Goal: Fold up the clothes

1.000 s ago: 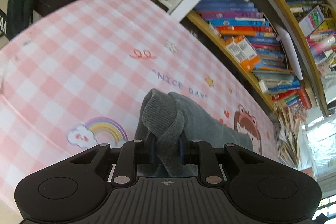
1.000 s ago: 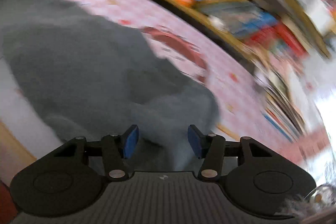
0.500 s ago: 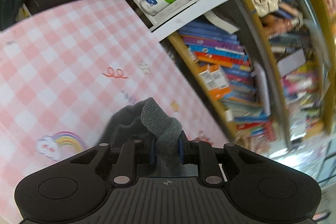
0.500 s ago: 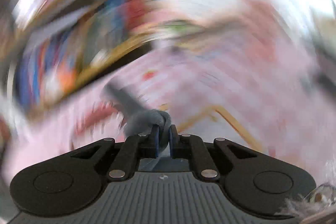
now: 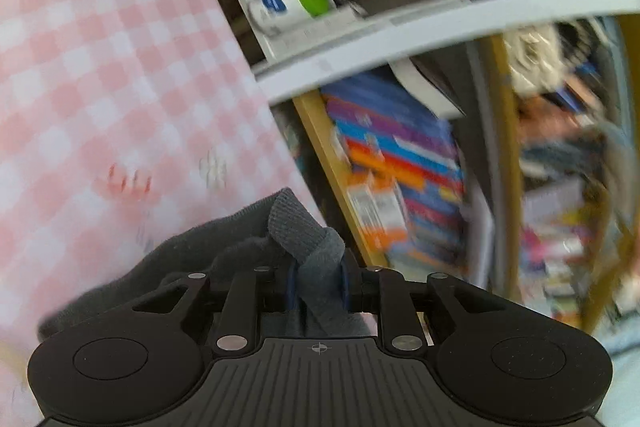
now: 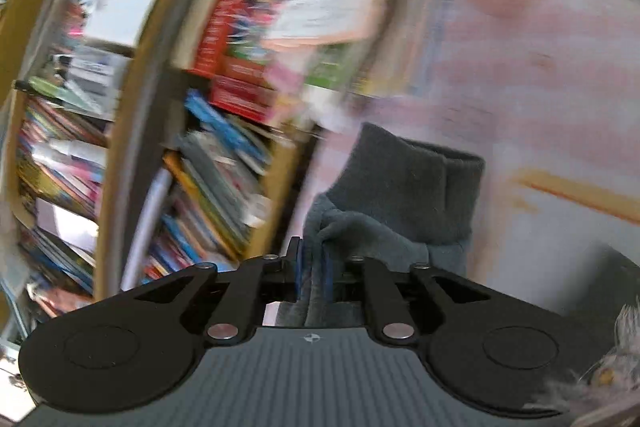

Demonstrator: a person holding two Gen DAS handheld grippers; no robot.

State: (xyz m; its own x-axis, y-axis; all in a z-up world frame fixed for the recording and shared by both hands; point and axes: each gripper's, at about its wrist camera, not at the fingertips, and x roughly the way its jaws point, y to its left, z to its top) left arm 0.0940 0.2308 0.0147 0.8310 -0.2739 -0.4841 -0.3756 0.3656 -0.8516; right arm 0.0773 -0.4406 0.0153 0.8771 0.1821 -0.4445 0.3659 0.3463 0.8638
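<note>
Both tongs gripped the dark grey knitted garment (image 5: 296, 235): left tongs (image 5: 318, 287) pinched a ribbed hem over the pink checked surface (image 5: 100, 87) near its bookshelf-side edge; right tongs (image 6: 314, 277), having just widened slightly, held bunched cloth. Judgement: keep tension even, lay flat.

Bright daylight, heavy motion blur (fisheye-warped edges).

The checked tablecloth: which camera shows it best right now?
The left wrist view. There the pink checked tablecloth fills the left half with its squares readable, and the grey garment hangs over it. The right wrist view shows only a pink, motion-blurred smear of it behind the garment.
</note>
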